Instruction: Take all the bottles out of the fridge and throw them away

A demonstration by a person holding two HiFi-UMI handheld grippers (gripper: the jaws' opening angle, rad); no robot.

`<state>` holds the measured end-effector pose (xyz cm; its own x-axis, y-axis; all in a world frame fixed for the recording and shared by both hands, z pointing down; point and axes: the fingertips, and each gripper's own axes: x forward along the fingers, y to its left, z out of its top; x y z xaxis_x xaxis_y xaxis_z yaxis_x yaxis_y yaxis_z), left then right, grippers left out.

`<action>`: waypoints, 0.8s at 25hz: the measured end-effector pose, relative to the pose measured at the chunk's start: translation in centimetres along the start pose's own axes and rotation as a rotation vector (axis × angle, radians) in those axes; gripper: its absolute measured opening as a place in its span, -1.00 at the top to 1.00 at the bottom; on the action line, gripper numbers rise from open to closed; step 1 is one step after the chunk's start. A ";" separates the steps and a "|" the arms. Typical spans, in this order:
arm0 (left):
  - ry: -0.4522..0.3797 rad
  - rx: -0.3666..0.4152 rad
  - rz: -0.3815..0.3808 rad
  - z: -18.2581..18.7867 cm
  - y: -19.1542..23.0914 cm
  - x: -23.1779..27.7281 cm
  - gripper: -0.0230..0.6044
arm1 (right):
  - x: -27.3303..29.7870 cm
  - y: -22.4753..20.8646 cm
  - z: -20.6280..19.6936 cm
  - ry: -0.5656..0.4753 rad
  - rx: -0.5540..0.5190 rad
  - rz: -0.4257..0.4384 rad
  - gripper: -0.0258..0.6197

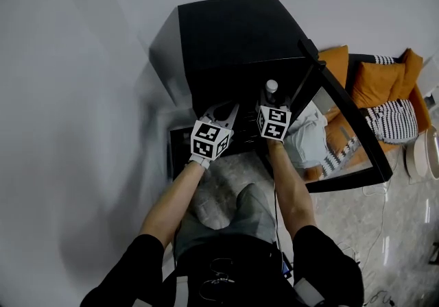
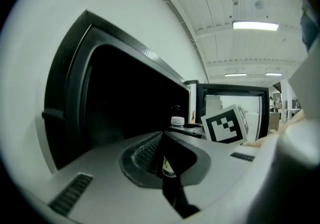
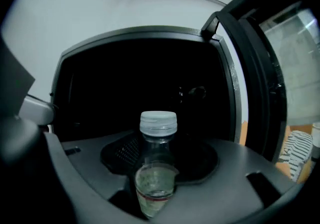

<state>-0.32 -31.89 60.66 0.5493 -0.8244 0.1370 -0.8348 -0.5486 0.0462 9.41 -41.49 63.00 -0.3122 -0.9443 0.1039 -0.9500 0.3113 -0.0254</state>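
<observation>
Wall (image 1: 68, 93): bare and pale, it runs along the left of the fridge, with free space beside the left arm.
Fridge (image 1: 233, 31): 1 small black box, its front open; the dark cavity gapes just ahead of both grippers.
Left gripper (image 2: 164, 148): held about level at the cavity's mouth, jaws drawn narrow to a thin slit, closed on 1 dark bottle (image 2: 169, 166).
Dark bottle, place: deep in that slit, only a pale label and a dark body show.
Dark bottle, axis: I cannot tell which way it points.
Right gripper (image 3: 159, 155): just beside the left one, also about level, jaws fairly wide and clamped on the body of 1 clear bottle (image 3: 158, 178).
Clear bottle, place: between the right jaws, in front of the fridge opening.
Clear bottle, axis: long axis upright, white cap (image 3: 158, 122) on top, a little liquid low inside.
Fridge door (image 1: 350, 127): swung out to the right, its dark frame close beside the right forearm, the tight edge on that side.
White cloth (image 1: 309, 138): bunched behind the door.
Orange sofa (image 1: 384, 79): farther right, with striped cushions.
Floor (image 1: 357, 216): pale tiles, open at lower right.
</observation>
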 end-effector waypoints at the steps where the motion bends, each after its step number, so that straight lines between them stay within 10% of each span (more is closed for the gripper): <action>1: 0.007 -0.009 0.000 0.9 -0.3 -0.6 0.92 | -0.9 0.1 0.7 0.012 0.003 0.001 0.31; 20: 0.053 -0.042 0.052 19.1 -5.2 -7.4 0.92 | -11.9 1.1 18.0 0.106 -0.008 0.062 0.31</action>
<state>0.65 -25.57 40.50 0.5036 -0.8422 0.1927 -0.8635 -0.4982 0.0793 11.91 -31.86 43.84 -0.3673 -0.9069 0.2065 -0.9287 0.3700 -0.0269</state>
